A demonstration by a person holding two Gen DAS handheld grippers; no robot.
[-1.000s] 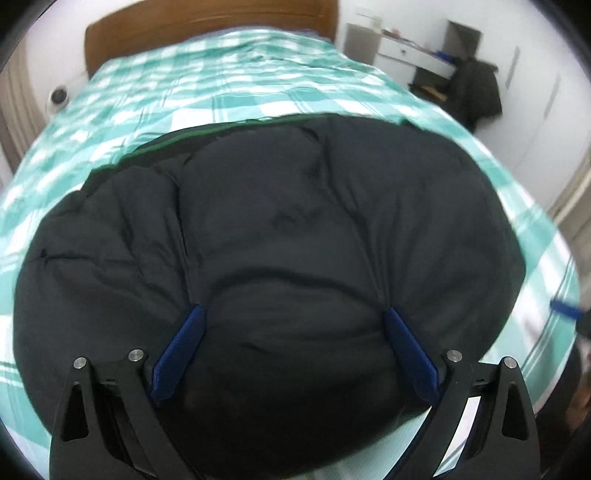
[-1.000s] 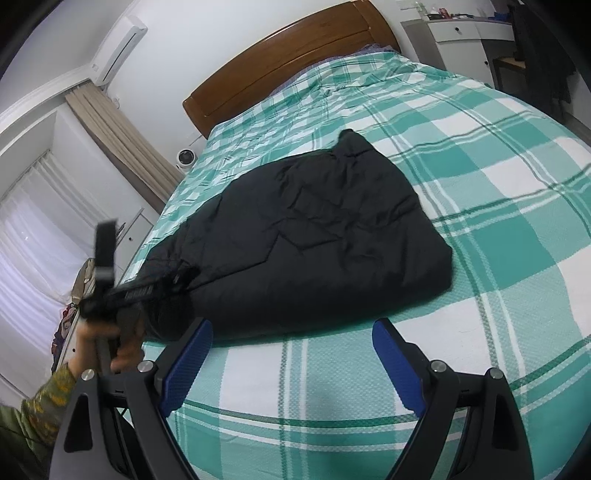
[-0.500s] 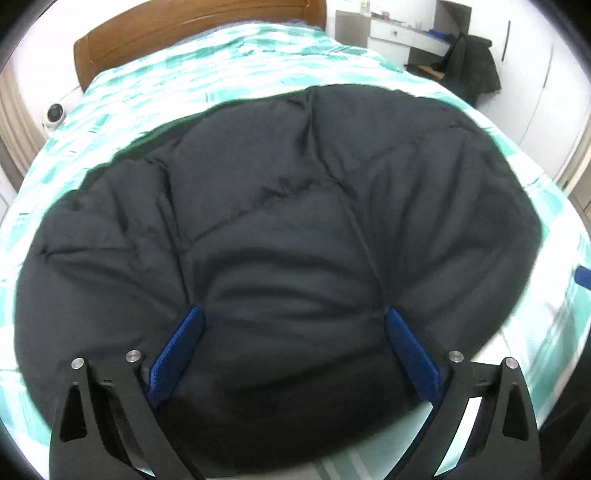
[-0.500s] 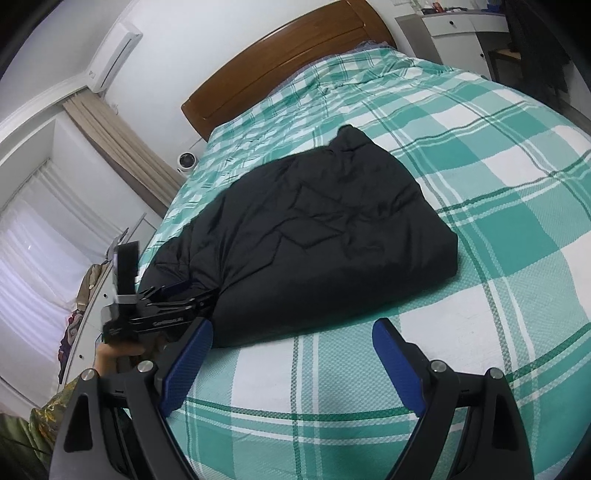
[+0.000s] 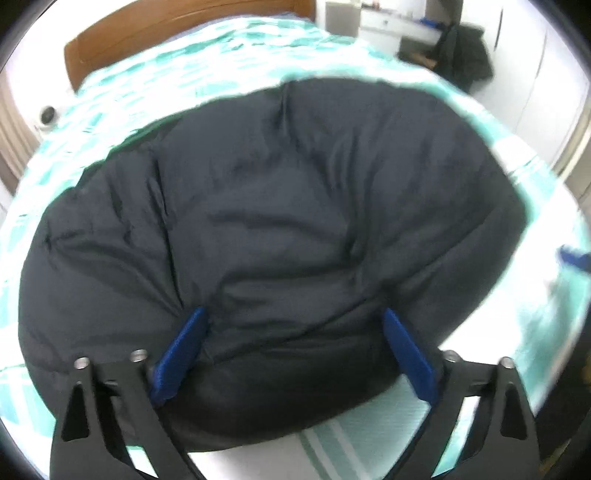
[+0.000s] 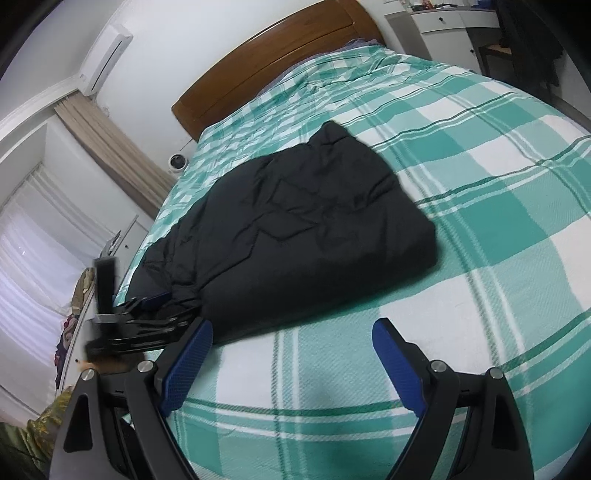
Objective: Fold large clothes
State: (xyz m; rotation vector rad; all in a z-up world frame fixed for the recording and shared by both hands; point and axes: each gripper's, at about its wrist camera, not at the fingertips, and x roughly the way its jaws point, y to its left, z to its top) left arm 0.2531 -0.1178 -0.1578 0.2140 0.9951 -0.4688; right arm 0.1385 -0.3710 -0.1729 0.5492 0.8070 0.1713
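Here the left gripper [image 5: 293, 347] has its two blue fingers [image 5: 179, 356] spread wide, with the near edge of a black padded jacket [image 5: 280, 229] bulging up between them. Whether the pads press on the cloth or only stand beside it, I cannot tell; the view is blurred. In the right wrist view the same left gripper [image 6: 151, 314] lies low at the jacket's near left corner, its black frame touching the fabric, and a hand shows just below it.

The right gripper [image 6: 291, 354] holds nothing. Its blue fingers [image 6: 186, 363] stand wide apart over bare bedspread, just short of the jacket's near edge and not touching it.

The jacket [image 6: 291, 229] lies folded into a rough rectangle on the bed [image 6: 480, 229], toward its left side and reaching the near left edge, with a small peak of cloth sticking up at the far end. The bedspread is green and white check. Beyond it stands a wooden headboard [image 6: 280, 59]. A small round white device [image 6: 177, 162] sits by the bed's left side, near beige curtains [image 6: 110, 151]. A white desk [image 6: 443, 26] stands at the far right.
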